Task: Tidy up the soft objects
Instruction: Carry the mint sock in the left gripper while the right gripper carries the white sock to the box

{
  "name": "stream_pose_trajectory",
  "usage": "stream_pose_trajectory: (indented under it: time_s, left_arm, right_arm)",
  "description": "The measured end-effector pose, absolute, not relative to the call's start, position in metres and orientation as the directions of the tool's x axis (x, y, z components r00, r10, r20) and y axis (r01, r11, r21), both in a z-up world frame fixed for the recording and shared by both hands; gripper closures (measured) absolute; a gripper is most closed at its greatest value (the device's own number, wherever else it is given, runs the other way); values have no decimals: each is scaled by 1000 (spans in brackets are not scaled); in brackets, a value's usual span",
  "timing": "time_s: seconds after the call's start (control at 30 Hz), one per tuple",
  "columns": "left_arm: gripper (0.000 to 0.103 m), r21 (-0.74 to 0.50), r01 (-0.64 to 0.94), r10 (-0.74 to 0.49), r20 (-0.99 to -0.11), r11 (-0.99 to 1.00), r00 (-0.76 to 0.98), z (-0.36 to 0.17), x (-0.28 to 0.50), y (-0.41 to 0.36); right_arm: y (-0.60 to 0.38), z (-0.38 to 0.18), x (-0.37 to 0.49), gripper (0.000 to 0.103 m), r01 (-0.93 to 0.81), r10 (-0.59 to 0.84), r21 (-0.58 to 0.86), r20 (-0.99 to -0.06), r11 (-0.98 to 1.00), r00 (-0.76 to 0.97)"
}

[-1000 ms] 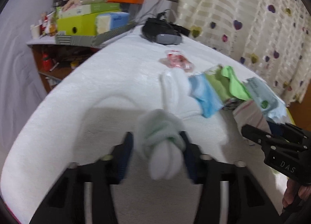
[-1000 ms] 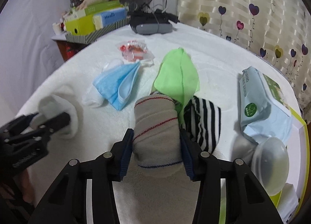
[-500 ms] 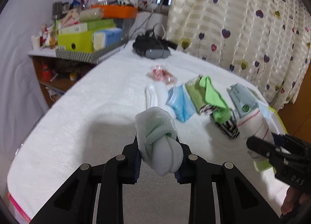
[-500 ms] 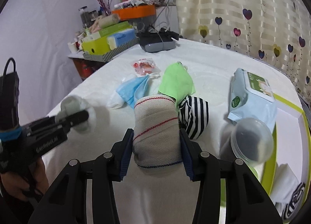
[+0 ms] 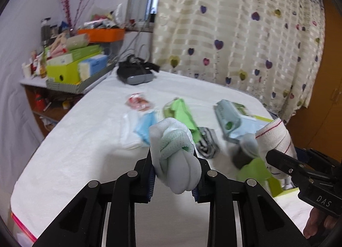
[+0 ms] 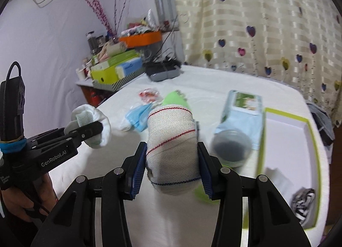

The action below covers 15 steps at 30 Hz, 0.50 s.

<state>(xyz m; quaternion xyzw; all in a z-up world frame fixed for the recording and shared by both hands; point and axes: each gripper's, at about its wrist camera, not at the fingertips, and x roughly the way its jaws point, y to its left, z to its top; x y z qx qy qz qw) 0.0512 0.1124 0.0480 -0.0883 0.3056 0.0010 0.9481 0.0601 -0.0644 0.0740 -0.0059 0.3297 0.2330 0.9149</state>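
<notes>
White sock ball and beige sock roll, each clamped in a tool above the table.

Left wrist view: left tool (image 5: pixel 174 171) pinches the white sock ball (image 5: pixel 174 157), long axis running fingertips-to-camera. Right wrist view: right tool (image 6: pixel 174 166) grips the beige sock roll (image 6: pixel 173 150), long axis likewise, over the white table (image 6: pixel 213 88).

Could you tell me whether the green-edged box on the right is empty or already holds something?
Not empty: the green-edged box holds a striped sock bundle near its front corner.

Two rolled sock bundles — one pale white-green bundle (image 5: pixel 175 157), one beige red-striped bundle (image 6: pixel 173 146) — plus one blue face mask (image 6: pixel 136 116), one wet-wipes pack (image 6: pixel 243 107), one green-edged tray (image 6: pixel 286 116).
</notes>
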Motion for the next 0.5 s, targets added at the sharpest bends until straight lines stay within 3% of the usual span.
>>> stream_pose_trajectory:
  time_s: [0.5]
  left_arm:
    - [78, -135, 155, -204, -553, 979, 808, 72, 74, 11]
  right_arm:
    - [-154, 88, 55, 56, -267, 294, 133, -577, 954, 762]
